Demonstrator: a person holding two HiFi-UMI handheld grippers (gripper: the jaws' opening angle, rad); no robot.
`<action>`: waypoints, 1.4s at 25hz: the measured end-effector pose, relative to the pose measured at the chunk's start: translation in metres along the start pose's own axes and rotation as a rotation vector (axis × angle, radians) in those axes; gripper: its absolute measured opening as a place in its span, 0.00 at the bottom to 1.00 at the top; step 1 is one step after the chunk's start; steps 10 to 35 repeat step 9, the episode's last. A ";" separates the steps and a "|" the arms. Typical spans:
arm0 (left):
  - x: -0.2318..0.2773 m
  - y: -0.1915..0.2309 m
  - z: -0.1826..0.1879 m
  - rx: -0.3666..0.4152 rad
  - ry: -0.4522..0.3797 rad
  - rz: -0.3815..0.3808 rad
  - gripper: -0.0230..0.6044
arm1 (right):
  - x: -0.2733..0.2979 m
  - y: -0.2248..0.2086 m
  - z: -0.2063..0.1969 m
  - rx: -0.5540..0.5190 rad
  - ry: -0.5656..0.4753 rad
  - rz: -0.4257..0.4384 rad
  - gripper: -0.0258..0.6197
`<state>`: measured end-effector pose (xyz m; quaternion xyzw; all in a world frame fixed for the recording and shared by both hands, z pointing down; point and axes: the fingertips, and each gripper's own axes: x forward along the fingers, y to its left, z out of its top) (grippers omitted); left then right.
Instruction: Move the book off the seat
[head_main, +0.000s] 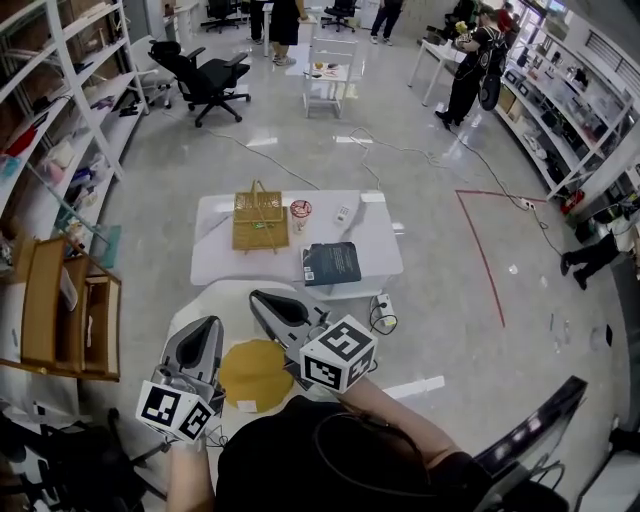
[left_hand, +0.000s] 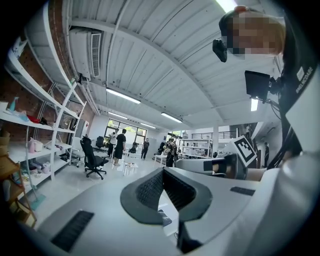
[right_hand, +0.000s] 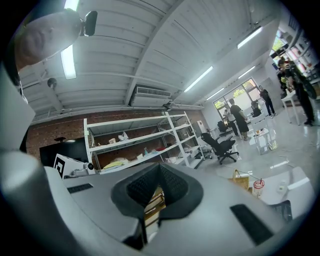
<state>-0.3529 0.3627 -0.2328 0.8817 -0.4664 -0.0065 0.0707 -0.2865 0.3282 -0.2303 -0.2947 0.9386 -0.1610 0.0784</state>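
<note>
A dark book (head_main: 331, 263) lies flat at the near right of a low white table (head_main: 370, 235). In the right gripper view only the book's corner (right_hand: 283, 210) shows. Nearer me stands a white seat (head_main: 205, 300) with a round yellow cushion (head_main: 255, 375) and nothing else on it. My left gripper (head_main: 209, 324) hovers over the seat's left side, shut and empty. Over the seat's far edge, short of the book, my right gripper (head_main: 260, 296) is also shut and empty. Each gripper view shows its own jaws closed together, the left gripper (left_hand: 162, 172) and the right gripper (right_hand: 159, 169).
On the table stand a woven basket (head_main: 260, 220), a red-patterned cup (head_main: 300, 211) and a white remote (head_main: 343, 213). A power strip (head_main: 384, 306) lies on the floor by the seat. A wooden rack (head_main: 60, 318) and white shelves (head_main: 60, 110) line the left. A black office chair (head_main: 205, 75) and several people are far back.
</note>
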 end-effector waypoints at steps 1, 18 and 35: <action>0.000 -0.003 -0.001 0.003 0.001 0.000 0.05 | -0.002 0.000 0.000 0.000 0.000 0.000 0.06; -0.007 -0.021 -0.001 -0.008 0.008 0.000 0.05 | -0.017 0.012 -0.004 0.011 0.017 -0.001 0.06; -0.007 -0.021 -0.001 -0.008 0.008 0.000 0.05 | -0.017 0.012 -0.004 0.011 0.017 -0.001 0.06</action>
